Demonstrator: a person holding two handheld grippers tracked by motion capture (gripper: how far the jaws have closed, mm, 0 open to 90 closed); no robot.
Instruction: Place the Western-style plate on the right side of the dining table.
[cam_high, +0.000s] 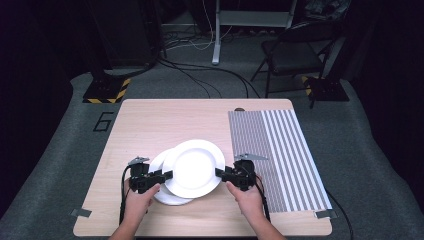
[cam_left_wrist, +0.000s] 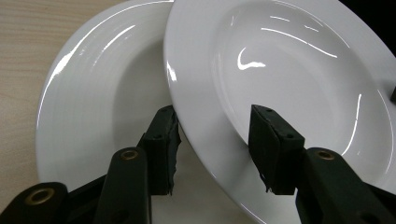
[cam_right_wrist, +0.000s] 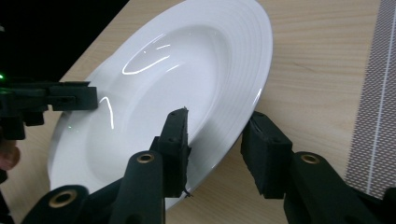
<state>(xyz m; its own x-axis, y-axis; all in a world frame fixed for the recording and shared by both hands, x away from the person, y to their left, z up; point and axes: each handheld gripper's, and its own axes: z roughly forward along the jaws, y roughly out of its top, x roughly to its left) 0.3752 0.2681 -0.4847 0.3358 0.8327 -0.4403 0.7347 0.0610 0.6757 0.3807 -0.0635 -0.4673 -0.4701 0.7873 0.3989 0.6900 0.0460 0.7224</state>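
The left gripper (cam_high: 167, 175) has its jaws astride the near rim of the upper plate (cam_high: 194, 167), one pad under the rim and one over the bowl of it. In the left gripper view a gap shows between the pads (cam_left_wrist: 163, 140) and the china, so the jaws stand apart around the rim, not clamped on it. The right gripper (cam_high: 220, 173) does the same at the opposite edge; in its own view its jaws also straddle the rim (cam_right_wrist: 243, 116) with space on either side, and the plate looks tilted up off the wood.

The upper plate sits partly over a lower plate (cam_high: 167, 192), overlapping its right side, both near the front middle of the table (cam_high: 150, 125). A striped mat (cam_high: 280, 155) lies well to the right.

The likely trouble, as a judgement: glazed china is slick and the pads grip a thin sloped rim, so closing unevenly could let the plate slide out of one side and drop onto the plate beneath, chipping either. If one hand lifts ahead of the other, the plate would pivot and slip. Dragging sideways could also catch the lower plate's rim and shove it toward the table edge
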